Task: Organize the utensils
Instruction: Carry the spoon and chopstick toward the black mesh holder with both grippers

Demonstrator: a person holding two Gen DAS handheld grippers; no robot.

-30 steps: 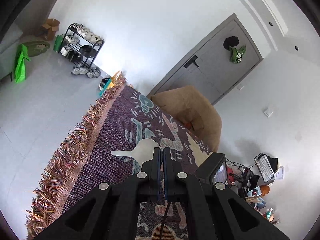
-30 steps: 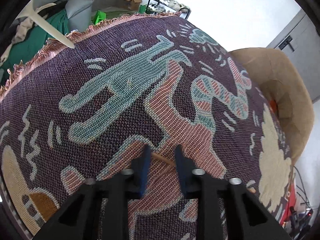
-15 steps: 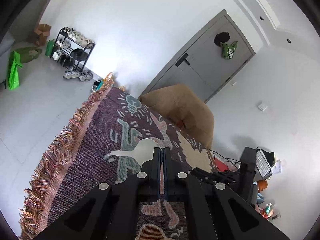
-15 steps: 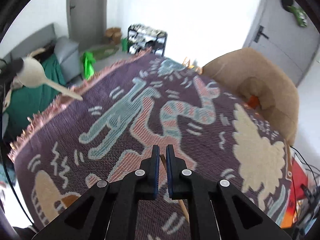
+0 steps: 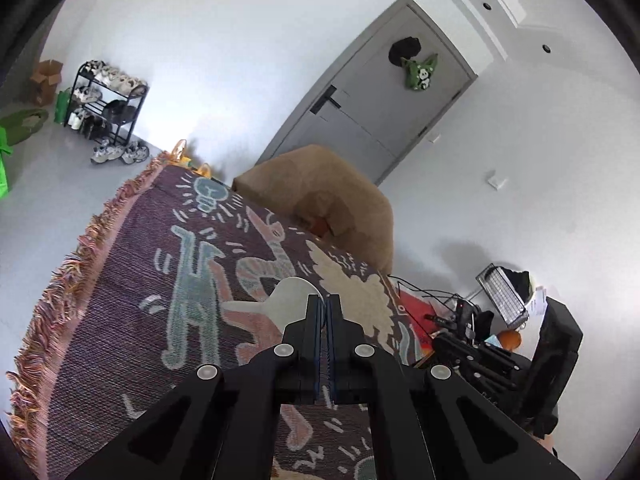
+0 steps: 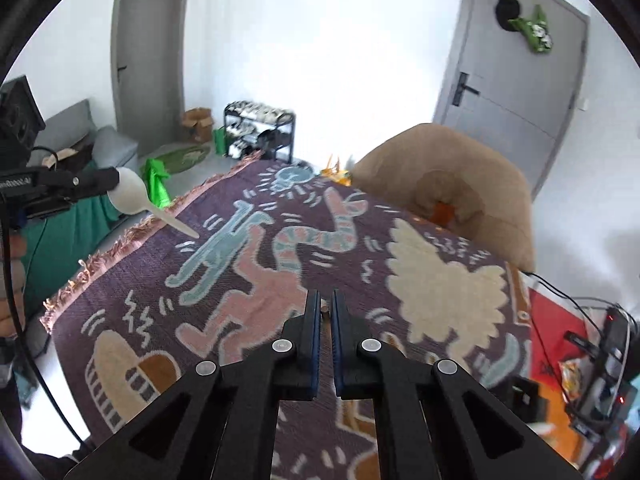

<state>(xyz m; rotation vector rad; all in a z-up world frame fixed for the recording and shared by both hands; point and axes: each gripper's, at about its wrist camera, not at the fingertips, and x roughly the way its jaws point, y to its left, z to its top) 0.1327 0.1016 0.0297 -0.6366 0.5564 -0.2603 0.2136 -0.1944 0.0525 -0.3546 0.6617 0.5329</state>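
Left gripper (image 5: 325,300) pinched on the bowl end of a white spoon (image 5: 280,300), held up above the blanket (image 5: 132,280); in the right view the same spoon (image 6: 132,196) hangs in the air at far left, handle sticking out toward the blanket, tip low, long axis roughly crosswise to the left fingers. Right gripper (image 6: 326,300) nearly closed on a thin wooden stick (image 6: 325,313), probably a chopstick; only its end shows in the narrow gap, long axis running along the fingers back toward the camera, a bit more of it visible below the fingers (image 6: 310,316). Both utensils are off the blanket, one per gripper, well apart from each other. No holder, tray or drawer in either view, so cannot tell where they go; the next move depends on swinging both toward some spot out of frame, likely the person's side. Versus a second ago: right gripper was open and low over the stick lying on the blanket, now clamped and lifted, view tilted up to the doors and chair (image 6: 460,184). Left grip unchanged, spoon same pose in the fingers, camera swung a little rightward.
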